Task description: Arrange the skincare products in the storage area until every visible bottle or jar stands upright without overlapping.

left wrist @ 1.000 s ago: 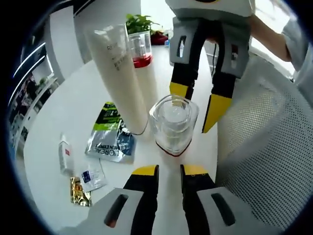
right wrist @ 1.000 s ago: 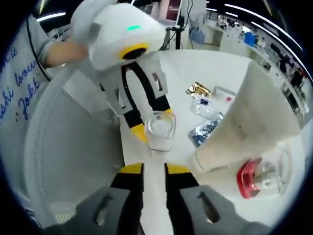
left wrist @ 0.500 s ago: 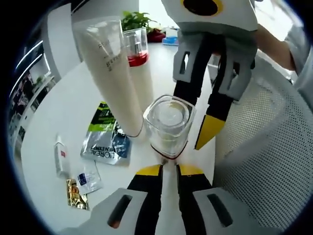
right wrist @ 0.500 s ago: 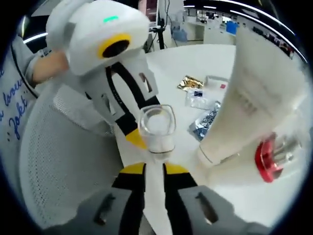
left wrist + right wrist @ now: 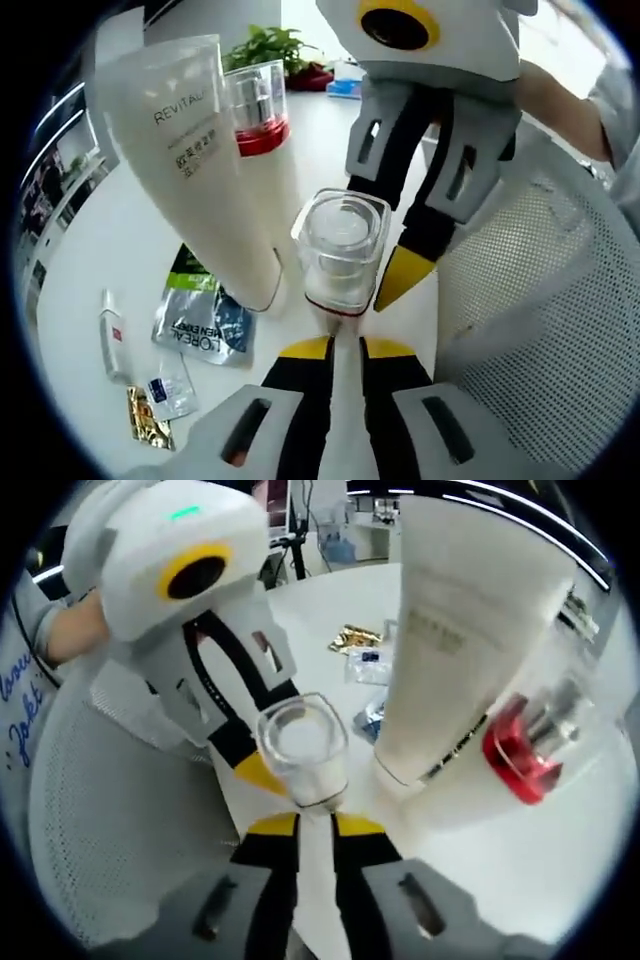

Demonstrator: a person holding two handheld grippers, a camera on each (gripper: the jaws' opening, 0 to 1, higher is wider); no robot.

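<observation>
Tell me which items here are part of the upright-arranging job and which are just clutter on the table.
Job items:
clear square jar
white tube, standing cap-down
red-collared pump bottle

Lying about:
sachets, flat on the table
small white tube
gold packet
potted plant
white mesh basket

A round white table (image 5: 120, 240) fills the left of the left gripper view, a white mesh chair (image 5: 540, 300) its right. A potted green plant (image 5: 268, 45) sits at top; ceiling strip lights (image 5: 500, 515) cross the upper right of the right gripper view.
</observation>
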